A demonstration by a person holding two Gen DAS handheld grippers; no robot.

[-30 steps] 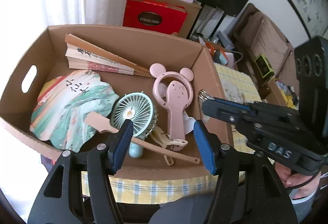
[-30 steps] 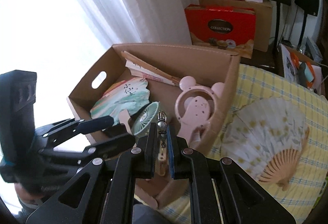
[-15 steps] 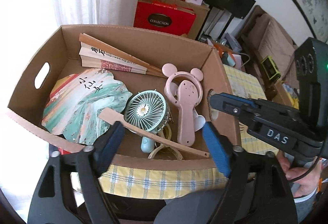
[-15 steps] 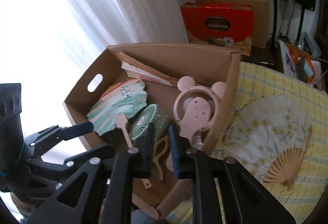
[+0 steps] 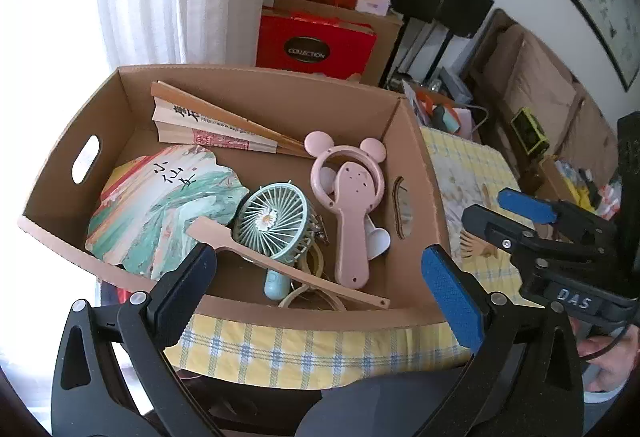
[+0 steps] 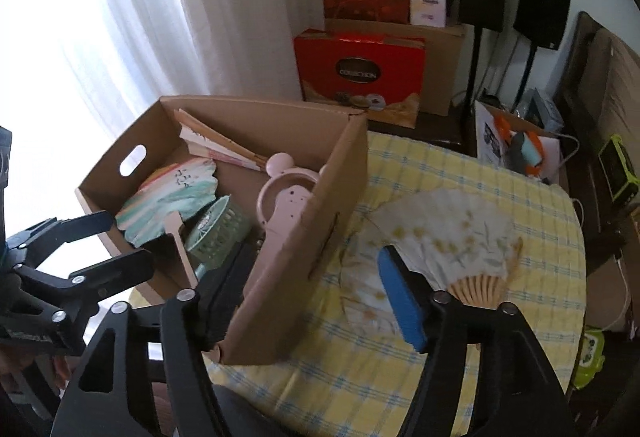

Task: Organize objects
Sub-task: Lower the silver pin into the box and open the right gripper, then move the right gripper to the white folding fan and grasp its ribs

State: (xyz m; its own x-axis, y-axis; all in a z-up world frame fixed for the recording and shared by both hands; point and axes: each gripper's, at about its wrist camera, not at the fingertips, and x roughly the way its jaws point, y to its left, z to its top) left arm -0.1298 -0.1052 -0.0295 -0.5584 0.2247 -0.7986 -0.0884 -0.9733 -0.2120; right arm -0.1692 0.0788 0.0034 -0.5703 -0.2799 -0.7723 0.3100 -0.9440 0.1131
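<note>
The cardboard box holds a painted round fan, a teal mini fan, a pink mouse-eared hand fan, a folded paper fan and a keyring with beige loops. My left gripper hovers over the box's near edge, jaws opening wide, nothing between them. My right gripper straddles the box's right wall, jaws opening, pads touching nothing. An open paper fan lies on the yellow checked tablecloth right of the box.
Red gift boxes and a brown carton stand behind the table by the white curtain. Black speakers on stands and a sofa are at the right. A person's hand holds the right gripper's handle.
The right gripper let go of the keyring, which now lies in the box, then opened and swung right across the box wall. The left gripper's jaws spread much wider.
</note>
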